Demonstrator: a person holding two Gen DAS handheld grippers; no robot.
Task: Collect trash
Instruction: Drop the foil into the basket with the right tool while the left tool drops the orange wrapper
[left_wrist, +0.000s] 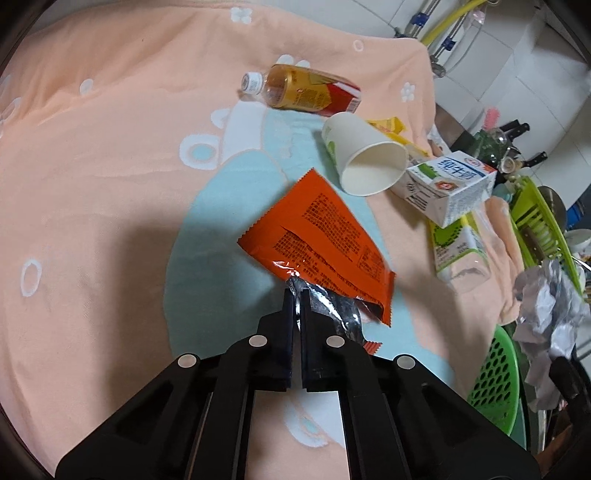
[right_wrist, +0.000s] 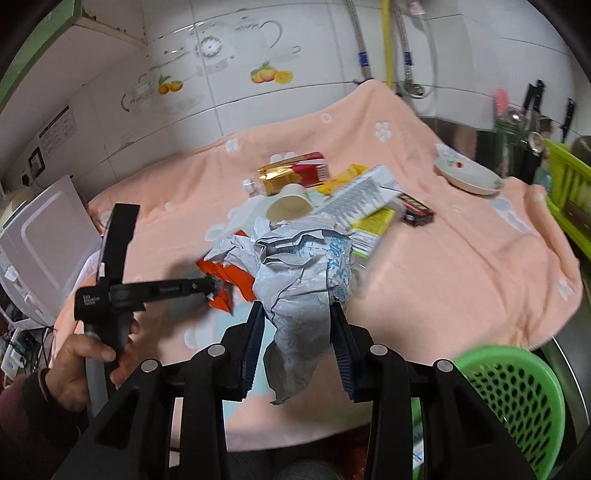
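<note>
Trash is already in both claws: the left claw (left_wrist: 295, 295) is pinched tight on the torn silver-lined end of a flat orange foil snack wrapper (left_wrist: 325, 236), which lies low over the blue patch of the cloth, while the right claw (right_wrist: 297, 314) is clamped on a crumpled grey-white wad of paper packaging (right_wrist: 295, 266), held up off the surface. That wad hangs near the green perforated plastic basket (right_wrist: 517, 398) at the counter's edge, probably where the trash is meant to go. More trash lies in a loose heap beyond: a tipped white paper cup (left_wrist: 365, 162), a capped amber drink bottle (left_wrist: 303, 88) on its side and a white milk carton (left_wrist: 450, 184). Everything rests on a peach towel with white flowers (left_wrist: 110, 147) spread over the counter, against a white tiled kitchen wall (right_wrist: 258, 55) with fruit decals.
</note>
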